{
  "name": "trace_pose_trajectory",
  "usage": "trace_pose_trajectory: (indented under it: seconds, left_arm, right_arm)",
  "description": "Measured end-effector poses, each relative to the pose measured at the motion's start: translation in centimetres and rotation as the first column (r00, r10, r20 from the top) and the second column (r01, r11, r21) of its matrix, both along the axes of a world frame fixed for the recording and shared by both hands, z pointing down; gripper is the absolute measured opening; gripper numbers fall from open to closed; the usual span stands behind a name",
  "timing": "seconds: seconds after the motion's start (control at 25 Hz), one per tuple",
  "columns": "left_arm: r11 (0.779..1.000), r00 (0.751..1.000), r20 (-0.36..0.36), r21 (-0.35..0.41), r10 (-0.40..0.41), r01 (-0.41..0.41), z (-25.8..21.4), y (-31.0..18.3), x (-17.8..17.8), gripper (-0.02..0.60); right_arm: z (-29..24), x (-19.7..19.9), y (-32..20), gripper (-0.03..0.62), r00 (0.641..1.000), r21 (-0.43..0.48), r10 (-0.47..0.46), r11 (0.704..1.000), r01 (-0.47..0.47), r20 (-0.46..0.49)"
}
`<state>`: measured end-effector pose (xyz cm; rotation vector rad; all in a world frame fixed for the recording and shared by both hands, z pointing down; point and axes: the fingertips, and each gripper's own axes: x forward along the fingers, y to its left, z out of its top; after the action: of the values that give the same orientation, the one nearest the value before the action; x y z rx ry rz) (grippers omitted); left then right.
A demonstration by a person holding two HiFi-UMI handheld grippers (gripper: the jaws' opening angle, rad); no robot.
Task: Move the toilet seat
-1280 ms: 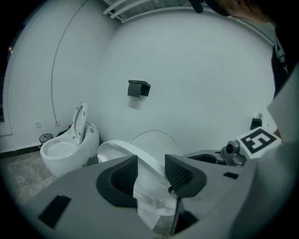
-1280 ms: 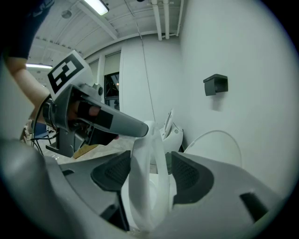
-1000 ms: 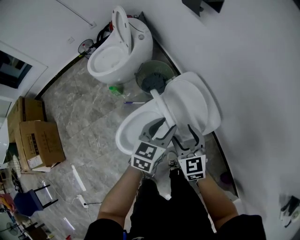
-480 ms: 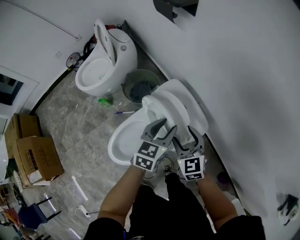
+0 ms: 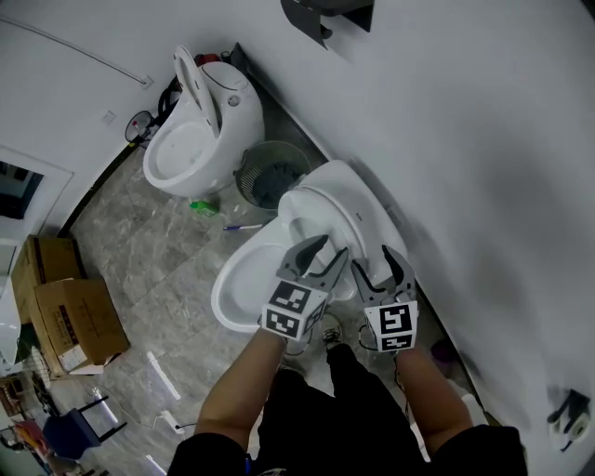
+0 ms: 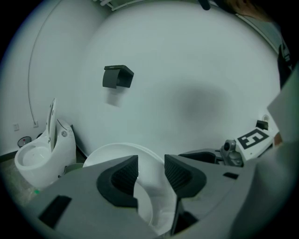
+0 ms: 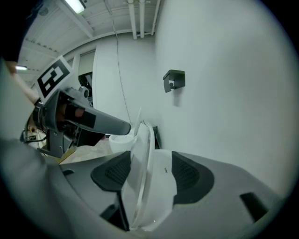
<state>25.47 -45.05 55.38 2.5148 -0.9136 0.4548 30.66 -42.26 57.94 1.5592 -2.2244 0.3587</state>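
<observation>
In the head view the toilet seat (image 5: 307, 218) stands raised with its lid against the wall, at 1 o'clock from the bowl (image 5: 244, 284). The right gripper (image 5: 376, 262) straddles its near edge; its jaws have just been closing and do not yet clamp it. The left gripper (image 5: 324, 253), at the right one's 9 o'clock, stands open with the seat's rim in its gap.

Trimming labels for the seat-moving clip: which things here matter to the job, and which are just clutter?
Job:
toilet seat, raised by the wall
near toilet bowl below it

Clutter:
second toilet
bin
green bottle
pen
cardboard boxes
black wall holder
</observation>
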Motion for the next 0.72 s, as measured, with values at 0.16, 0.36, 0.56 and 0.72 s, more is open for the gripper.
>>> trace_pose_trajectory:
  seconds: [0.16, 0.36, 0.56, 0.72]
  left_arm:
    - [1.000, 1.000, 0.022, -0.009, -0.011, 0.011, -0.2, 0.6, -0.6, 0.172]
    - [0.999, 0.998, 0.027, 0.020, -0.049, 0.048, -1.5, 0.9, -2.2, 0.162]
    - [0.991, 0.992, 0.030, 0.049, -0.124, 0.122, -3.8, 2.1, -5.3, 0.075]
    - [0.973, 0.976, 0.014, 0.082, -0.218, 0.216, -6.3, 3.4, -8.9, 0.021]
  right_arm:
    - [-0.3, 0.0, 0.0, 0.270, 1.000, 0.005, -0.017, 1.000, 0.017, 0.008]
    - [-1.9, -0.7, -0.2, 0.236, 0.998, 0.032, -0.052, 0.998, 0.052, 0.028]
    - [-4.6, -1.9, 0.2, 0.090, 0.992, 0.069, -0.117, 0.991, 0.114, 0.043]
    - [-7.0, -4.2, 0.8, 0.006, 0.974, 0.088, -0.212, 0.975, 0.205, 0.084]
